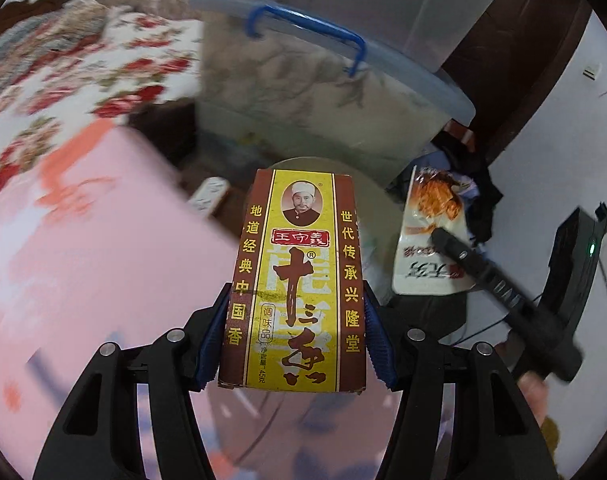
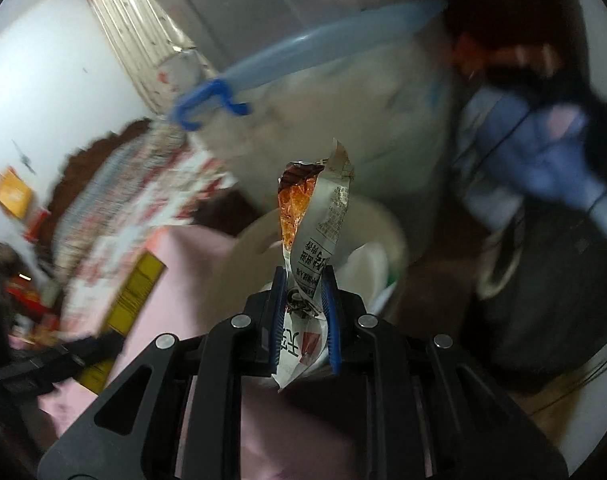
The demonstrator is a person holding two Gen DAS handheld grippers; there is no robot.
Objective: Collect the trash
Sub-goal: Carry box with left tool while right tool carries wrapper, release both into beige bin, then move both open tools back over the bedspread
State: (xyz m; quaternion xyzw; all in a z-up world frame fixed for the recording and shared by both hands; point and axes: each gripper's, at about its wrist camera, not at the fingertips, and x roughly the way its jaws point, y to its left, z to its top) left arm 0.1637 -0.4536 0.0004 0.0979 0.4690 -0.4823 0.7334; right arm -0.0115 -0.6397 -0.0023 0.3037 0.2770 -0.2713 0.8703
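While both views are smeared by motion blur, the grips read clearly. Left gripper (image 1: 295, 344) is closed on a brown-and-yellow seasoning box (image 1: 295, 280), blue pads (image 1: 377, 340) pressed against its two long sides near the lower half; box stands upright between the fingers, printed face toward the camera, upper end sticking out well past the fingertips. Right gripper (image 2: 303, 316) is pinched nearly together on a crumpled snack wrapper (image 2: 315, 232), pads squeezing its lower part; the torn, orange-printed top of the wrapper rises ahead of the fingertips and a white bottom corner hangs out below them.

Same wrapper shows in the left wrist view (image 1: 431, 236), off to the right of the left gripper, with a black finger of the right gripper (image 1: 483, 268) across it.

Ahead of both grippers, just beyond the held items: a round pale bin (image 2: 247, 248), rim partly hidden behind box and wrapper, white stuff inside it. Behind the bin, a translucent storage tub (image 1: 303, 92) with a light-blue lid and blue clip handle (image 1: 303, 28). Under and left of the left gripper, a pink surface (image 1: 103, 240); further left, a floral cloth (image 1: 63, 92). Right of the right gripper, blue and dark clothing (image 2: 543, 148), blurred.
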